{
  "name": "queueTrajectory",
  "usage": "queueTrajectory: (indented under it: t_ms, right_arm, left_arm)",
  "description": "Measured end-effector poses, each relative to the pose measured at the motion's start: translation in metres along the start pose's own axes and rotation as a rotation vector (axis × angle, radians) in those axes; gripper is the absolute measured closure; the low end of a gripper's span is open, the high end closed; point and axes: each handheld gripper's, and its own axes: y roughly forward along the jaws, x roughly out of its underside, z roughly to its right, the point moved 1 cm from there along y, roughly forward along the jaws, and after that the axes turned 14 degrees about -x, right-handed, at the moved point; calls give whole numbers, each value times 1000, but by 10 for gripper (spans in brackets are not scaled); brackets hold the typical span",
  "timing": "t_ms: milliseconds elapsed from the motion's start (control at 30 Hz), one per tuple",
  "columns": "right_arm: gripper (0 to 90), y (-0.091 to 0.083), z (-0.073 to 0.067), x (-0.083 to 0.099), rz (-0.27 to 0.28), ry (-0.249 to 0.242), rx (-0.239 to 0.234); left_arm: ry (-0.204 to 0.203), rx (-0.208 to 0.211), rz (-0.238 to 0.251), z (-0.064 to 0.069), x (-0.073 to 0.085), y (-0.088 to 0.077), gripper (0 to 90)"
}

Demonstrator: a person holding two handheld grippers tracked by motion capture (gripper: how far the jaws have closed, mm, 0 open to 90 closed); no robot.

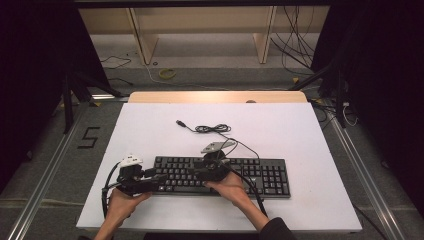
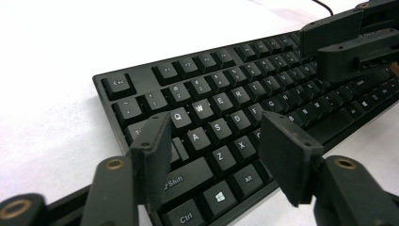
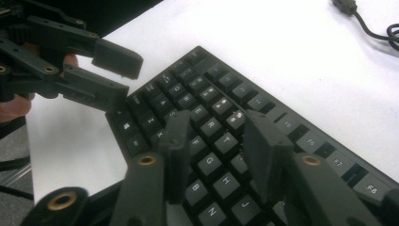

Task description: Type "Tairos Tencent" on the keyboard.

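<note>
Left hand-held gripper (image 1: pixel 159 176) sits low at the keyboard's (image 1: pixel 260 175) left end, jaws parted with nothing clamped; in the left gripper view its own jaws (image 2: pixel 214 148) straddle the Q-A-Z columns, pads standing just above the keys, not pressing on them. Right hand-held gripper (image 1: pixel 192 172) lies a little further along, over the letter block, pointing toward the left one, so the two sets of jaws nearly meet above the keys; in the right gripper view its own jaws (image 3: pixel 216 150) stand about half open over the R-T-G keys, gripping nothing. Both grippers are carried by a person's hands, forearms entering from the near edge. Keyboard is black, full-size, lying flat and parallel to the near edge of the white counter (image 1: pixel 310 210), in its nearer half. Beyond it, the keyboard's cable (image 1: pixel 212 129) runs in a loose tangle, USB plug (image 1: pixel 181 123) free on the surface. Further back, a pale wooden strip (image 1: pixel 215 97) edges the counter, then grey floor.
</note>
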Motion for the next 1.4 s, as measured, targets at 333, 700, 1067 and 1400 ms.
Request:
queueTrajectory:
  t_ms: [333,700,1067,1400]
  right_arm:
    - [476,-8,-3,2,9,-4,-3]
    - [405,-22,-5,12,13,-15,10]
    - [367,-35,-5,25,12,-9,15]
    - [349,-41,-5,33,18,-11,17]
  left_arm:
    - [8,-4,5,3,-5,2,347]
    - [10,-6,8,5,-15,7,337]
    - [51,20,2,12,-25,21,589]
    - [101,23,-43,19,-26,33,819]
